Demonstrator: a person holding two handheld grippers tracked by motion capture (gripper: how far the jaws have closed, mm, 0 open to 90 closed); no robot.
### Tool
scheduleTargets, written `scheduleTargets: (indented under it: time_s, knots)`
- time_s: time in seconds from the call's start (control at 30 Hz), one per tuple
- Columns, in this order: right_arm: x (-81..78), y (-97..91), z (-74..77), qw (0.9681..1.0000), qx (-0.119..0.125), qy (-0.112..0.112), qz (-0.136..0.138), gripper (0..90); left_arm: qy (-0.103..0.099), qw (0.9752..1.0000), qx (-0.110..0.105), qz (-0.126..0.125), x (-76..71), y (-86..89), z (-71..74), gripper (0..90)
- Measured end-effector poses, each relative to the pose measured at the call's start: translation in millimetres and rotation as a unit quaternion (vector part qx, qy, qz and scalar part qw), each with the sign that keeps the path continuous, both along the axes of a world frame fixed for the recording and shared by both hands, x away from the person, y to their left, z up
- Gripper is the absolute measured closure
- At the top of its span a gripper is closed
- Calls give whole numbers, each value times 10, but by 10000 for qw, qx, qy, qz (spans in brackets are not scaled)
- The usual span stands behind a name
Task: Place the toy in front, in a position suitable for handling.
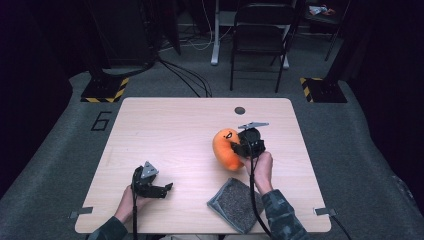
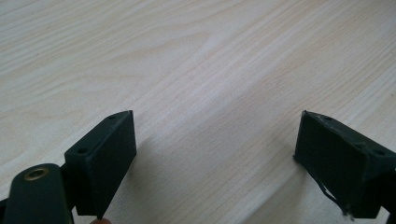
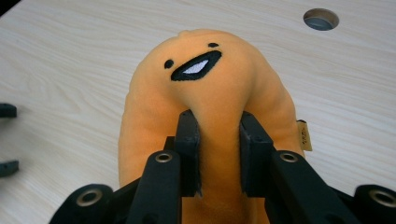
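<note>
An orange plush toy (image 1: 225, 148) with a stitched black face lies right of the table's middle. My right gripper (image 1: 243, 146) is shut on it from the right side. In the right gripper view the two black pads (image 3: 187, 140) pinch a fold of the orange plush toy (image 3: 210, 88) below its smiling mouth. My left gripper (image 1: 169, 187) rests low near the front left of the table, held by a hand. In the left gripper view my left gripper (image 2: 215, 154) stands wide open, with bare wood between its fingers.
A grey speckled pouch (image 1: 235, 204) lies at the front edge, just beside the right forearm. The light wooden table (image 1: 170, 130) has a round cable hole (image 1: 240, 110) at the back. A black chair (image 1: 260, 35) stands on the floor beyond.
</note>
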State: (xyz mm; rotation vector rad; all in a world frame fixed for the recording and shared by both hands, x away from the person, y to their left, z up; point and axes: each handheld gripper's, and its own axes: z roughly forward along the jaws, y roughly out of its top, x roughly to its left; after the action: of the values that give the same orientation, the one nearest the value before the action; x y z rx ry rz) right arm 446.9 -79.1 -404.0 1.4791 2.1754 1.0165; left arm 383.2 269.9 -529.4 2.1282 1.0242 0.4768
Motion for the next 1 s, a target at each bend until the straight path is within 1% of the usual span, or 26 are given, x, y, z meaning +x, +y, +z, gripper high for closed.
scheduleTargets:
  time_s: [0.03, 0.07, 0.1, 0.13, 0.17, 0.23, 0.27, 0.3, 0.33, 0.37, 0.4, 0.43, 0.47, 0.5, 0.53, 0.6, 0.63, 0.73, 0.77, 0.83, 0.93, 0.97, 1.0]
  knots:
    - [15, 33, -18, 10000, 13, -48, -23, 726, -2, 10000, 2, -1, 0, 0, 0, 121]
    - [17, 75, -29, 9999, 82, -6, -101, 724, 0, 10000, 2, -3, 0, 0, 0, 121]
    - [32, 108, -42, 9999, 68, 3, -101, 723, 0, 10000, 1, -1, 0, 0, 0, 121]
    - [41, 141, -57, 9998, 116, -1, -153, 722, 5, 10000, -8, 2, -1, -1, -1, 121]
    - [63, 205, -86, 9998, 128, 55, -169, 716, -2, 10000, 5, -3, 0, 1, 0, 121]
    - [72, 232, -106, 9997, 137, 62, -186, 711, -1, 10000, 0, 0, 0, 0, 0, 121]
    - [85, 252, -133, 9998, 79, 84, -153, 708, -2, 10000, -3, 2, -1, -1, 0, 121]
    - [96, 280, -171, 9998, 17, 83, -176, 704, -2, 10000, -5, 3, -1, -1, -1, 121]
    - [139, 309, -288, 9996, -130, 178, -158, 676, -1, 10000, -9, 6, -1, -1, -1, 121]
    - [139, 309, -288, 9996, -130, 178, -158, 676, 8, 10000, -22, 14, -3, -3, -2, 121]
    - [154, 313, -356, 9996, -157, 175, -154, 650, 8, 10000, -21, 11, -4, -1, -2, 121]
    - [157, 311, -388, 9996, -109, 160, -182, 625, 23, 10000, -16, 5, -6, 2, 0, 121]
    - [157, 304, -383, 9998, -65, 140, -119, 574, 21, 10000, -17, 10, -7, 2, 0, 121]
    - [159, 301, -370, 9999, -77, 55, -63, 501, 26, 10000, -20, 6, -6, 3, 0, 121]
    - [150, 299, -341, 9998, -148, 65, -72, 442, 27, 10000, -22, 4, -6, 3, 0, 121]
    - [116, 268, -276, 9998, -176, -69, 22, 353, 24, 10000, -16, 9, -6, 3, 0, 121]
    - [96, 242, -244, 9996, -241, -130, 55, 295, 23, 10000, -20, 5, -5, 3, 0, 121]
    - [10, 127, -157, 9994, -164, -226, 225, 192, 24, 10000, -20, 7, -6, 3, 0, 121]
    - [-26, 80, -134, 9992, -103, -246, 286, 173, 22, 10000, -18, 4, -5, 3, 0, 121]
    - [-106, -20, -103, 9981, -114, -351, 486, 147, 22, 10000, -16, 3, -5, 3, 0, 121]
    - [-268, -142, -77, 9972, -186, -361, 625, 143, 24, 10000, -18, 4, -5, 3, 0, 121]
    - [-317, -190, -77, 9963, -267, -419, 695, 143, 20, 10000, -6, -2, -5, 5, 0, 120]
    - [-373, -226, -77, 9962, -302, -414, 702, 141, 19, 10000, -4, -2, -4, 5, 0, 120]
